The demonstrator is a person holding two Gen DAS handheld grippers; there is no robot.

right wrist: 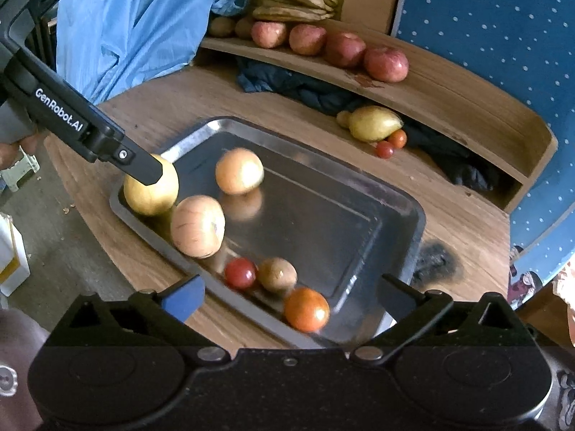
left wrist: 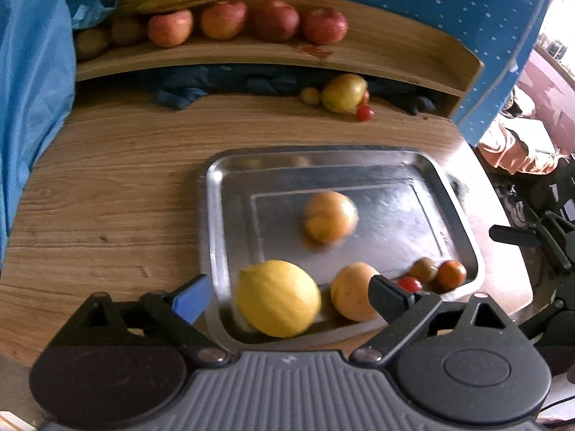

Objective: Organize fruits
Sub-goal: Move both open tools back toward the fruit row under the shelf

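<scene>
Left wrist view: we see our left gripper (left wrist: 289, 296) with jaws spread wide around a smooth yellow fruit (left wrist: 277, 298), unclamped, inside the shiny steel tray (left wrist: 215, 194). Right wrist view: our right gripper (right wrist: 287, 296) gapes empty above a glossy orange tomato (right wrist: 306, 309) in the tray's near corner.
</scene>
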